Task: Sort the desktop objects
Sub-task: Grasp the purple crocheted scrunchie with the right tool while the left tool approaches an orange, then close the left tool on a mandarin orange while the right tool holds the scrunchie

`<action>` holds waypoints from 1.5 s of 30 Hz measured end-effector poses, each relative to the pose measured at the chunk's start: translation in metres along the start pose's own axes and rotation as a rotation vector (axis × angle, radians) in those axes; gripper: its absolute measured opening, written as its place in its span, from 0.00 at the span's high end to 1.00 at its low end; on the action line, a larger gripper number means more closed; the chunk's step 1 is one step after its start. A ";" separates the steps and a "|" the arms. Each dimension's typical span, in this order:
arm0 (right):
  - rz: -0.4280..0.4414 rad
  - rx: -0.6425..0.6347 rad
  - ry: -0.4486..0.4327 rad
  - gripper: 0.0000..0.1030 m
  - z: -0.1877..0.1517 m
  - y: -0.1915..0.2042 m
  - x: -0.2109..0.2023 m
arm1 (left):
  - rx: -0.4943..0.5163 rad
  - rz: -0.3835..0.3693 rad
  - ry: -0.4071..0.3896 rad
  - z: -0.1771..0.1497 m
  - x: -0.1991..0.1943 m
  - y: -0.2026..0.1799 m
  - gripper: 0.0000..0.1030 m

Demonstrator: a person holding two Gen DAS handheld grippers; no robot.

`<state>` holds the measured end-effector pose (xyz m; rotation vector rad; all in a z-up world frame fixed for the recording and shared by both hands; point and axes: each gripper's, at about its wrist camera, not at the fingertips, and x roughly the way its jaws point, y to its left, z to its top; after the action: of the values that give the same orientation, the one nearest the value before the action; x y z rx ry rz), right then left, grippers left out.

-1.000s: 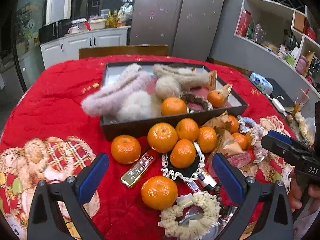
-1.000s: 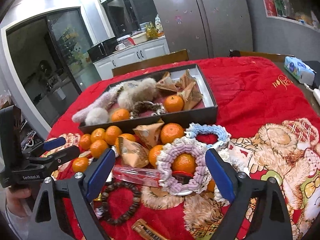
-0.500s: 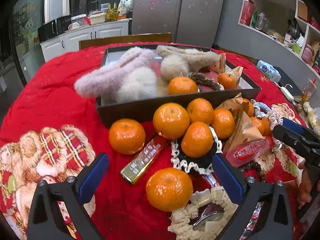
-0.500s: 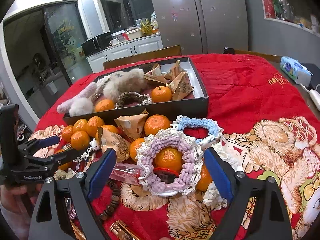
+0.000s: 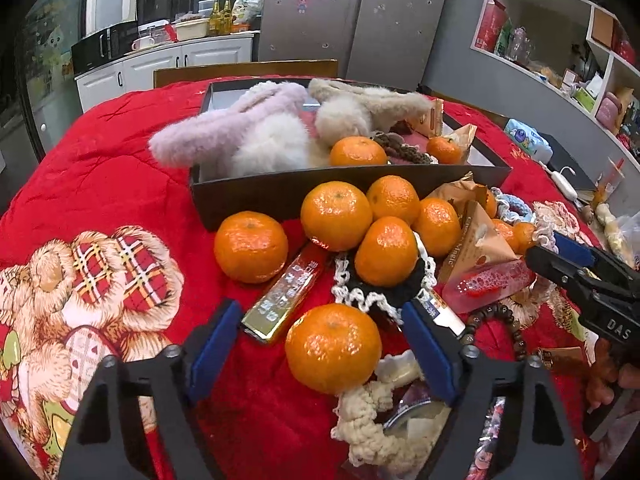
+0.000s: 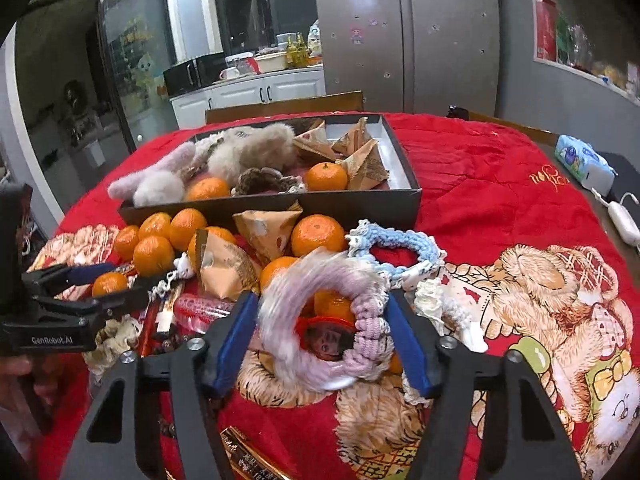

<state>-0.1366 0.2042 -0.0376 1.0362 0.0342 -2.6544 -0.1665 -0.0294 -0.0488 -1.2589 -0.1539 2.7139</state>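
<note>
The left gripper (image 5: 322,346) is being closed around a mandarin (image 5: 333,349) that lies on the red tabletop (image 5: 100,168); the fruit sits between the blue fingers (image 5: 214,344), but a gap is seen on both sides, so nothing is grasped yet. A gold bar (image 5: 286,300) lies just beside the left finger, and a cream scrunchie (image 5: 376,432) touches the mandarin below.

The right gripper (image 6: 322,340) is being closed on a purple scrunchie (image 6: 332,320), blurred by motion. The right finger appears to touch its rim; whether the left one presses it cannot be told. Behind it, a blue scrunchie (image 6: 396,248) and more mandarins (image 6: 318,236) are spread before the black box (image 6: 400,200), in which fluffy headbands (image 6: 200,168) are piled.
</note>
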 end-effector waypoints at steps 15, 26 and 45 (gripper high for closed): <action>0.065 0.153 -0.003 0.78 -0.003 -0.028 -0.012 | 0.004 0.010 -0.004 -0.005 -0.007 0.002 0.39; 0.118 0.163 -0.103 0.78 0.001 -0.026 -0.033 | -0.021 0.013 -0.020 -0.006 -0.014 0.004 0.41; 0.151 0.191 -0.091 0.78 0.000 -0.028 -0.028 | -0.010 0.045 -0.089 -0.008 -0.040 0.003 0.73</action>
<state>-0.1253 0.2383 -0.0214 0.9316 -0.3104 -2.6004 -0.1349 -0.0388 -0.0239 -1.1579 -0.1511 2.8131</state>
